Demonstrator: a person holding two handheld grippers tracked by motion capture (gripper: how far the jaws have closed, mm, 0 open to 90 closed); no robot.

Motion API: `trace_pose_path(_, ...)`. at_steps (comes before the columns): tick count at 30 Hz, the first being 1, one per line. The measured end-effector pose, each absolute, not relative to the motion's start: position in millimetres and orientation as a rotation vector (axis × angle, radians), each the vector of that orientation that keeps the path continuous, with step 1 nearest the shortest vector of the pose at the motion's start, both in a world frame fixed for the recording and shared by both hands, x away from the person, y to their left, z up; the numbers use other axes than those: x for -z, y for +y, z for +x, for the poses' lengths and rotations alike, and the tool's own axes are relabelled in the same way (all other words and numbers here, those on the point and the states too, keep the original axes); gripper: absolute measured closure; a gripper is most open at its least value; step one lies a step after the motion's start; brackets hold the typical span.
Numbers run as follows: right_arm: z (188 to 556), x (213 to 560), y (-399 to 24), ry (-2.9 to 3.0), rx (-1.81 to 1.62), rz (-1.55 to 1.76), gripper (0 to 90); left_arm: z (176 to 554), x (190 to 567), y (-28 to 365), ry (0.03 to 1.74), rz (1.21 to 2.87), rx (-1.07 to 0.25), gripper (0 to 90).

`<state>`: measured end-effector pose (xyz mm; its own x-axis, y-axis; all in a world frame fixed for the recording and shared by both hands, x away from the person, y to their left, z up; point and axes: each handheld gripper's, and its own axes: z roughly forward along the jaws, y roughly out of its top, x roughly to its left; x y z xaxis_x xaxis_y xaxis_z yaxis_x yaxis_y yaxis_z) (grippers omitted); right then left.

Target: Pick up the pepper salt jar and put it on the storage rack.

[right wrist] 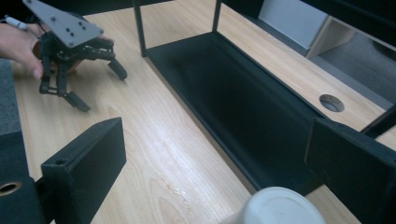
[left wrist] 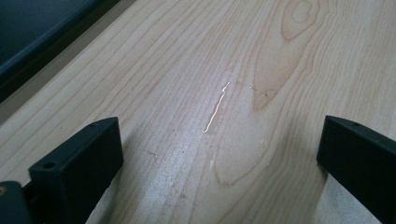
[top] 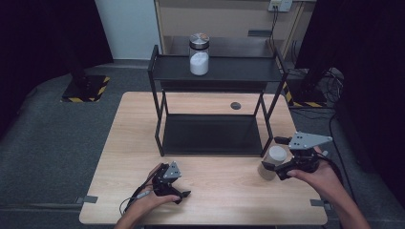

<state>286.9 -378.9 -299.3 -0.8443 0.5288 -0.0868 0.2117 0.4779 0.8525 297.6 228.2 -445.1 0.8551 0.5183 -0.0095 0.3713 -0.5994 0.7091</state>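
Risk first: right tongs [top: 272, 168] sit around a white-lidded jar [top: 272, 162] near the table's [top: 133, 157] right front edge, just beside the front right leg of the black two-tier rack [top: 215, 69]. In the right gripper view the jaws stand wide, one on each side, with the jar's lid [right wrist: 279, 206] low between them. I can't tell whether the pads actually press on the glass, so I treat the hold as unconfirmed.

Failure modes as I see them:
- Loose or off-centre contact: jar tips or slides out on any lift, and the table edge is near.
- Rack leg sits just beside the jar; swinging toward the lower shelf [right wrist: 243, 102] could clip the leg or the shelf lip and knock the jar.
- Upper shelf already carries a metal-lidded jar of white powder [top: 199, 54]; a bumped rack could shake it.

Left tongs [top: 173, 187] rest at the front of the table, jaws wide apart, nothing between them, only bare wood ahead. They are well apart from the jar, so no help if it goes.
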Motion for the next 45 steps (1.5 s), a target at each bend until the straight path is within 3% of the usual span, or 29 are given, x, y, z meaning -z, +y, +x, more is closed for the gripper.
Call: trace_pose_path(45,306,348,-405,2.376,-1.232,0.768,5.3,298,445,228,0.641,2.280,-0.255,0.0)
